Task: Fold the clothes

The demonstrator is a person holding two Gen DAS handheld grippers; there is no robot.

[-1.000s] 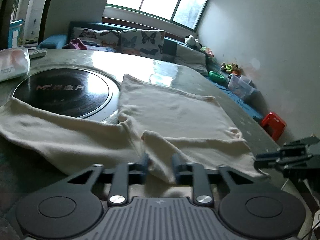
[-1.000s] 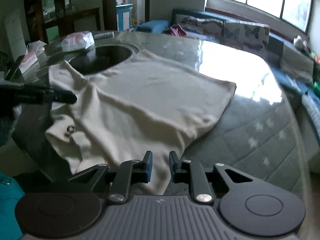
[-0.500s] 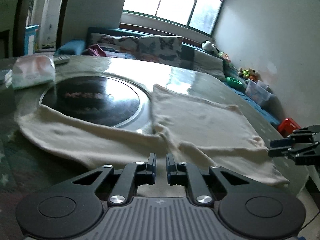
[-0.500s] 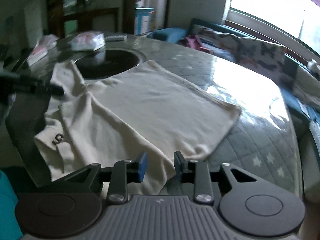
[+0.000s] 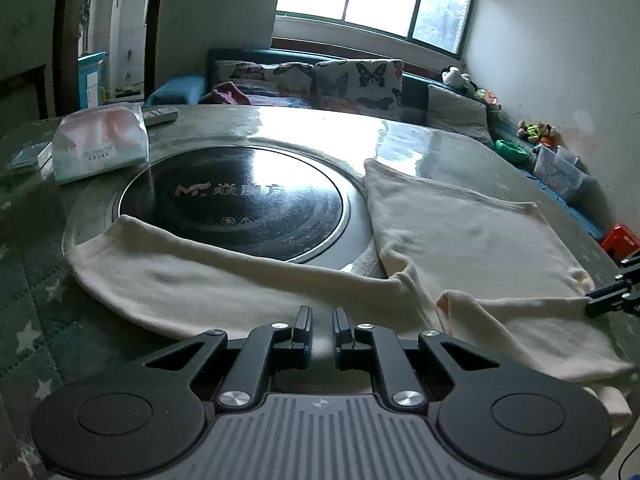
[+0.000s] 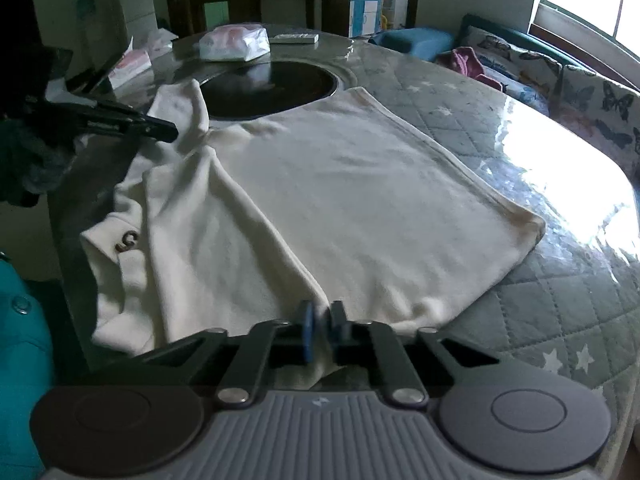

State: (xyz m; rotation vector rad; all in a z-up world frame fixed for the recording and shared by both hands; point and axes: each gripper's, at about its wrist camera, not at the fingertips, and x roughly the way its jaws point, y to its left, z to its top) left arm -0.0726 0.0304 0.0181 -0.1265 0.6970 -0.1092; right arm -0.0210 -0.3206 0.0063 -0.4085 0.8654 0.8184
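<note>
A cream long-sleeved garment [image 5: 460,232] lies spread on the quilted table [image 5: 320,128], with one sleeve [image 5: 200,280] draped over the rim of a black round hotplate [image 5: 236,200]. My left gripper [image 5: 323,326] hovers low over that sleeve's near edge, fingers close together with nothing seen held. From the right wrist its tip [image 6: 168,128] meets the sleeve edge. My right gripper [image 6: 322,326] is shut on a raised fold of the garment [image 6: 340,200] at the near edge. In the left wrist view, the right gripper [image 5: 592,308] pulls the cloth taut.
A tissue pack [image 5: 100,140] and a remote [image 5: 160,114] lie beyond the hotplate. A second tissue box [image 6: 128,64] sits at the far left edge. A sofa with butterfly cushions [image 5: 312,80] runs behind the table. A red stool [image 5: 620,236] stands on the floor to the right.
My left gripper narrowed and slid left along the sleeve. My right gripper came down and shut on the garment's near fold.
</note>
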